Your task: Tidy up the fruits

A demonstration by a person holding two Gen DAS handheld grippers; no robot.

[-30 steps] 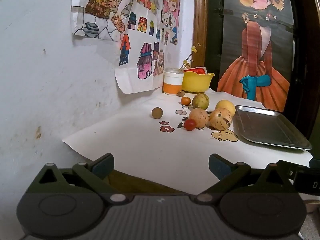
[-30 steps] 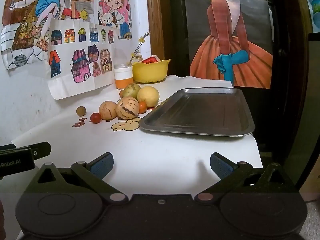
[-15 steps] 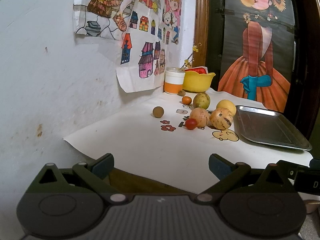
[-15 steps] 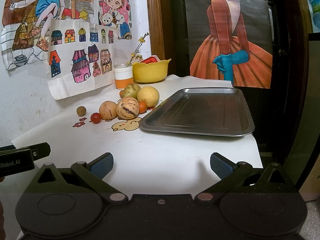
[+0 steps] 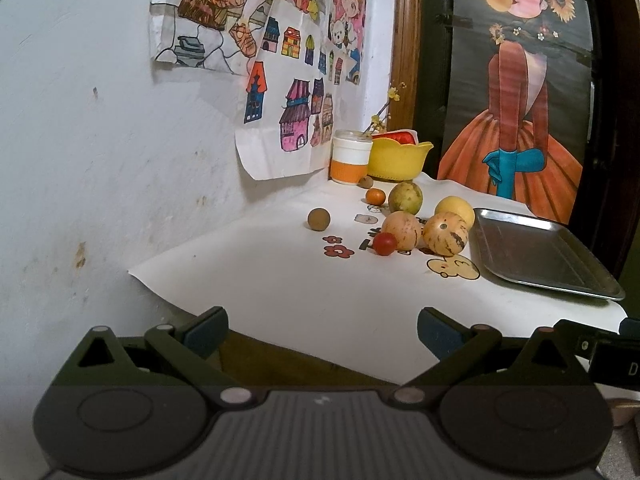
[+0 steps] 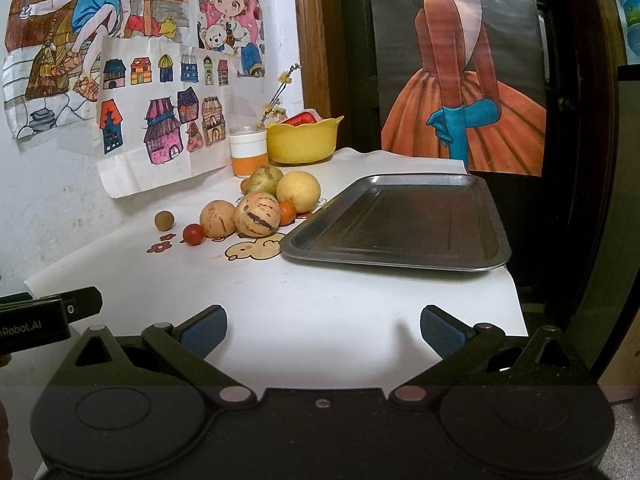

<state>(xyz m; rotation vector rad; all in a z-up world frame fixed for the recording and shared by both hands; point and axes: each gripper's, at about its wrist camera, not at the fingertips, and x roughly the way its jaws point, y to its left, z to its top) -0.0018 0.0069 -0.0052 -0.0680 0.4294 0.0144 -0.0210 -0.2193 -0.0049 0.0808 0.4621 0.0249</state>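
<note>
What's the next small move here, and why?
Probably ease the right gripper forward toward the striped melon: both grippers are open and empty, short of the fruit, and that melon lies nearest the empty metal tray.

Open white cloth [image 6: 304,300] from near edge up to fruit cluster [image 6: 256,216]. Tray [image 6: 400,220] bare, just right of cluster, reachable from front. Wall [image 5: 100,160] tight along left. Cup [image 6: 248,152] and yellow bowl [image 6: 304,140] blocking back corner behind fruit.
</note>
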